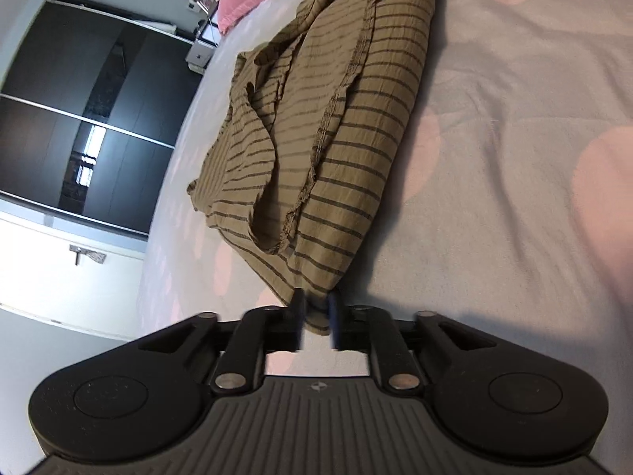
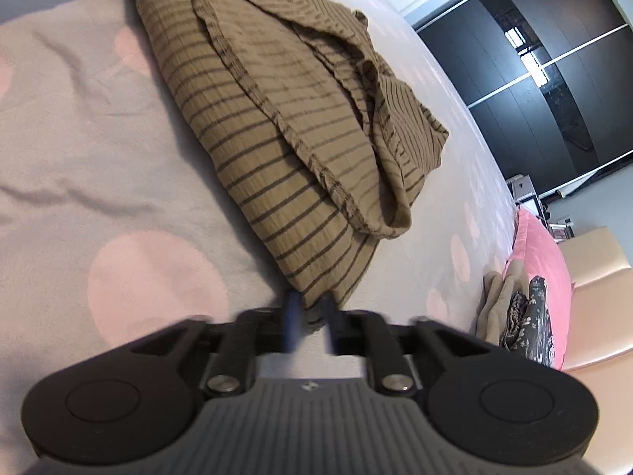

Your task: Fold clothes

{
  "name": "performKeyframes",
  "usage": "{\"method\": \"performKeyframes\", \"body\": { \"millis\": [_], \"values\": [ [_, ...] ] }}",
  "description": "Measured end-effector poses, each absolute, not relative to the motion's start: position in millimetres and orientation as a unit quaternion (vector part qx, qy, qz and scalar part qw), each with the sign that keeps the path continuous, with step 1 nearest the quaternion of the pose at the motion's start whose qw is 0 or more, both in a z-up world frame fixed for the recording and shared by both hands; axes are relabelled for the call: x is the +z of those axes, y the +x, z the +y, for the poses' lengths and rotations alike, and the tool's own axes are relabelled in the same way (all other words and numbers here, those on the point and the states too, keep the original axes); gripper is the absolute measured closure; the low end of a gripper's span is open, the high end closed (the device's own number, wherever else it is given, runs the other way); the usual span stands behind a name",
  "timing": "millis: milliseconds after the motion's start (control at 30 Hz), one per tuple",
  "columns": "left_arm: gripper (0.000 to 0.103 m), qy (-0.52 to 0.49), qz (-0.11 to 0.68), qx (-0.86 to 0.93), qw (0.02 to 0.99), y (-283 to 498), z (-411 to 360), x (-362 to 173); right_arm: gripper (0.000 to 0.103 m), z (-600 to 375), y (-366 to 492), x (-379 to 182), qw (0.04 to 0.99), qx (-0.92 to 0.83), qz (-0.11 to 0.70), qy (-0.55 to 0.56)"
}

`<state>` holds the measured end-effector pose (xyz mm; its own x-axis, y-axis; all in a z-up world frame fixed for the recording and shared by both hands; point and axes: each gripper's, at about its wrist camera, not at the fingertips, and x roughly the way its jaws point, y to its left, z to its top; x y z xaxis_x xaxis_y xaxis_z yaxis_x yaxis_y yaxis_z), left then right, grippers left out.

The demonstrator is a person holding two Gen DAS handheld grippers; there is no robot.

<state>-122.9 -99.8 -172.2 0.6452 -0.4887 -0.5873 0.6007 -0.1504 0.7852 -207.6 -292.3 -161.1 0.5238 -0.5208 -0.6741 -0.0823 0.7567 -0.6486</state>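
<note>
The left gripper (image 1: 316, 316) sits low in the left wrist view, its jaws a narrow gap apart with a corner of a tan garment with dark stripes (image 1: 316, 126) lying between them. The fingers (image 1: 297, 308) are blurred, and the cloth looks loose in the gap, so the pads do not appear to press on it.

The right gripper (image 2: 310, 314) shows much the same in its own view: jaws a little apart, another corner of the tan striped garment (image 2: 277, 126) hanging between blurred fingers (image 2: 292, 312), with no clear pinch on the fabric.

From both corners the garment stretches away across the bed (image 1: 514, 118), partly folded over itself, with a stitched hem running along the upper layer and a rumpled bunch of cloth at its far side. It rests flat on a pale grey bedspread (image 2: 79, 138) printed with large pink dots.

Beyond the garment, a pink pillow (image 2: 542, 269) lies near the bed's edge, with a small stack of folded clothes (image 2: 510, 308) just beside it. A dark sliding-door wardrobe (image 1: 79, 118) with glossy panels fills the background.
</note>
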Motion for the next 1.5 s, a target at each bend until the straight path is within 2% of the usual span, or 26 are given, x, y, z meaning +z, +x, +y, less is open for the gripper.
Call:
{"method": "performKeyframes", "body": {
  "millis": [33, 67, 367, 433, 500, 533, 700, 867, 1100, 1500],
  "values": [
    [0.069, 0.636, 0.036, -0.423, 0.644, -125.6, -98.4, -174.2, 0.061, -290.0, -208.7, -160.7, 0.815, -0.128, 0.462, -0.325],
    [0.067, 0.641, 0.028, -0.424, 0.64, -127.7, -98.3, -177.0, 0.061, -287.6, -209.3, -160.9, 0.817, -0.122, 0.457, -0.331],
    [0.066, 0.655, 0.008, -0.409, 0.635, -126.3, -113.6, -193.0, 0.062, -276.5, -197.2, -181.9, 0.787, -0.119, 0.447, -0.408],
    [0.075, 0.658, 0.005, -0.409, 0.632, -126.4, -115.8, -195.2, 0.067, -277.2, -195.3, -183.7, 0.786, -0.119, 0.446, -0.411],
    [0.08, 0.658, 0.011, -0.411, 0.631, -125.8, -118.8, -194.2, 0.077, -278.7, -194.7, -185.1, 0.784, -0.119, 0.448, -0.412],
    [0.086, 0.657, 0.016, -0.413, 0.631, -125.1, -120.0, -193.0, 0.082, -279.3, -194.5, -185.8, 0.783, -0.119, 0.449, -0.413],
    [0.1, 0.655, 0.025, -0.414, 0.631, -124.0, -122.1, -189.7, 0.095, -282.7, -192.4, -187.7, 0.781, -0.123, 0.448, -0.417],
    [0.102, 0.659, 0.018, -0.412, 0.628, -126.7, -121.7, -180.9, 0.099, -284.0, -193.5, -177.0, 0.785, -0.126, 0.444, -0.412],
    [0.102, 0.642, 0.012, -0.418, 0.643, -134.2, -111.3, -146.1, 0.1, -277.5, -207.0, -145.6, 0.787, -0.121, 0.438, -0.417],
    [0.102, 0.67, 0.037, -0.474, 0.57, -194.4, -41.8, -102.7, 0.1, -217.8, -283.6, -95.4, 0.774, -0.038, 0.464, -0.429]
  ]
}}
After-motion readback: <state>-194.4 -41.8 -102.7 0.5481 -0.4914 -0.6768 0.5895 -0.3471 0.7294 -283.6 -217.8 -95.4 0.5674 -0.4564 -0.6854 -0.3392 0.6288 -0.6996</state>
